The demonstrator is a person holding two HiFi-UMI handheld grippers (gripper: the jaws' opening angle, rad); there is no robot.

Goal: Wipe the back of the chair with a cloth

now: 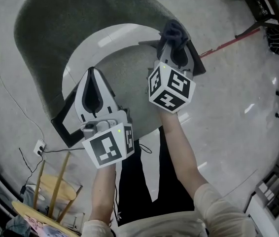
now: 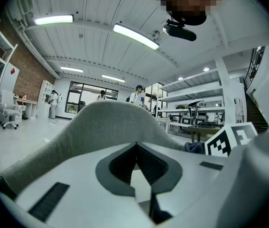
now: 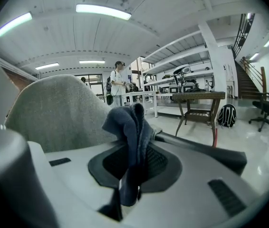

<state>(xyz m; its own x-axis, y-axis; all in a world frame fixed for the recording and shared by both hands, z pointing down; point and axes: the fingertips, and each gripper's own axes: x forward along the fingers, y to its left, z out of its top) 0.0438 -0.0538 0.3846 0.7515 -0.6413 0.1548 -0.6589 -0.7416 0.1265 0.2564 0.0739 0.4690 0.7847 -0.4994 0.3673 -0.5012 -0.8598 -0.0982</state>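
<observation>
Grey-green fabric covers the curved back of the chair, which wraps round a white seat and stands on a pale, glossy floor. In the head view both grippers are held over the chair from its front side.

The right gripper is clenched on a dark blue cloth. In the right gripper view the cloth is pinched between the ribbed pads and bunches up above the jaw tips, with the chair back just behind it to the left. Whether the cloth touches the fabric cannot be told. From above, the cloth sits at the right end of the chair back.

The left gripper hangs over the left part of the seat. In the left gripper view its jaws are pressed together at the tips with nothing between them, and the chair back rises close ahead. The right gripper's marker cube and a bit of the cloth show at that view's right.

On the floor to the right of the chair lies a red stick. A wooden stool stands toward the person's left, near a white socket. A wooden table and a backpack stand farther off.
</observation>
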